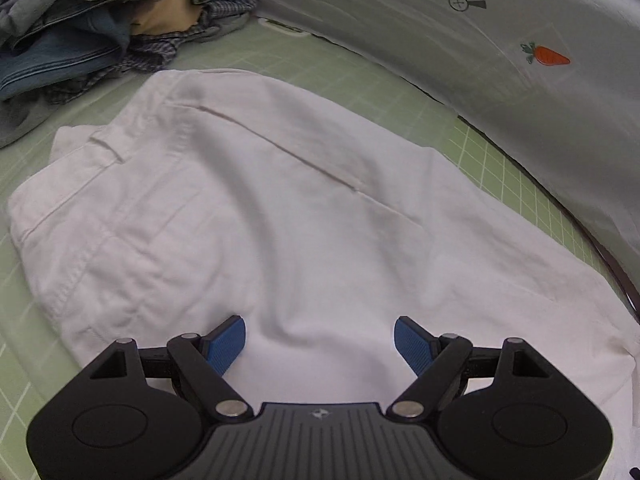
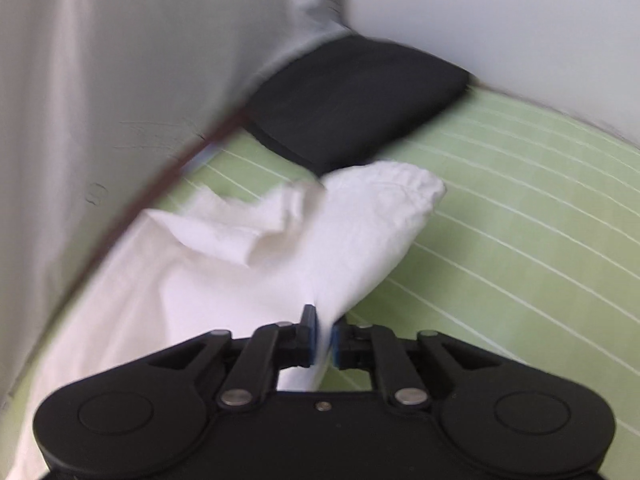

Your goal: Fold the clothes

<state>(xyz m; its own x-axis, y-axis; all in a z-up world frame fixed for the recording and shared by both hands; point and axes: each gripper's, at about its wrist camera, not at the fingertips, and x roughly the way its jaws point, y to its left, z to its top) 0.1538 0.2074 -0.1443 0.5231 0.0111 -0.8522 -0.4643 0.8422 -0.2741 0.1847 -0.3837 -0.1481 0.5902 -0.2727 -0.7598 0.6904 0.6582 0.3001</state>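
A white garment point(image 1: 260, 208), with seams and a waistband at its left end, lies spread on the green grid mat point(image 1: 352, 68). My left gripper point(image 1: 319, 340) is open just above its near edge, with the blue pads point(image 1: 226, 344) apart and nothing between them. In the right wrist view, my right gripper point(image 2: 323, 338) is shut on a fold of the same white garment point(image 2: 304, 232), whose gathered hem end lies crumpled ahead on the mat point(image 2: 520, 208). The view is blurred.
A pile of unfolded clothes, denim and checked point(image 1: 92, 32), sits at the far left. A folded black garment point(image 2: 356, 104) lies at the far corner by the wall. A grey sheet with a carrot print point(image 1: 546, 56) hangs along the mat's edge.
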